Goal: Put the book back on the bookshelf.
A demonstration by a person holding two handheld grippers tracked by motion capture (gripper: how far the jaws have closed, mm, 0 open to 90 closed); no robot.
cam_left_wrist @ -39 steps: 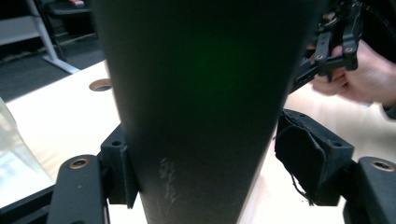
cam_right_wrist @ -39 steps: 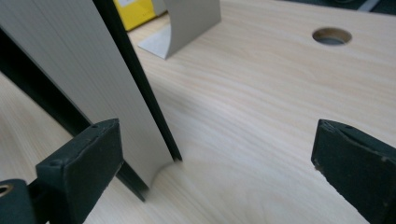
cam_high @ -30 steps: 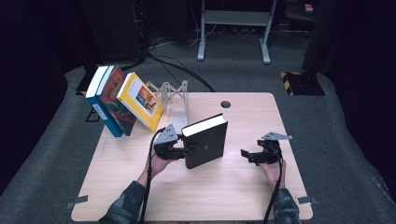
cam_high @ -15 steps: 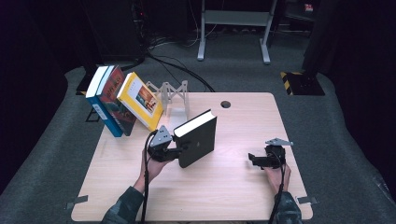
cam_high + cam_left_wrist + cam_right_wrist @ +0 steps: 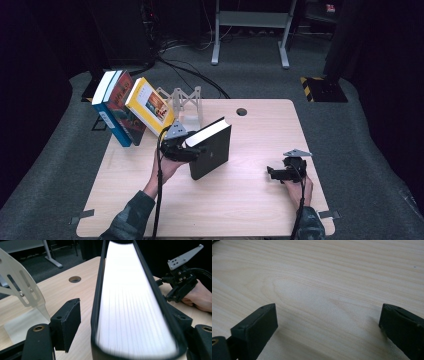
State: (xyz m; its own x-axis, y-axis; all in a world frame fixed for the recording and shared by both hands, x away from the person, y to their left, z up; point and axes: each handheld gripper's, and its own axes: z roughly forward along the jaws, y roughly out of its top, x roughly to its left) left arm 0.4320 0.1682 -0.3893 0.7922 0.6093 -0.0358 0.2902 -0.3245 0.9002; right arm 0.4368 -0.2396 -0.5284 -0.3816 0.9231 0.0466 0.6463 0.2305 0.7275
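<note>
While its jaws have just been opening, left gripper (image 5: 120, 340) loose around thick black hardcover book (image 5: 212, 150) (one pad clear, other hidden); right gripper (image 5: 328, 322) wide open, empty.

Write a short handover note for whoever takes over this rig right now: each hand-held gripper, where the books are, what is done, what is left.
Left hand-held gripper: jaws have just been opening; the black book stands between them, with a visible gap beside one pad in the left gripper view, so treat it as loose.
Right hand-held gripper: open, nothing between the jaws, low over the bare table on the right.
Books: three lean together at the back left; a white bookend stands beside them.
Done: black book upright at mid-table.
Left, probably: move it to the bookend with the others.
</note>
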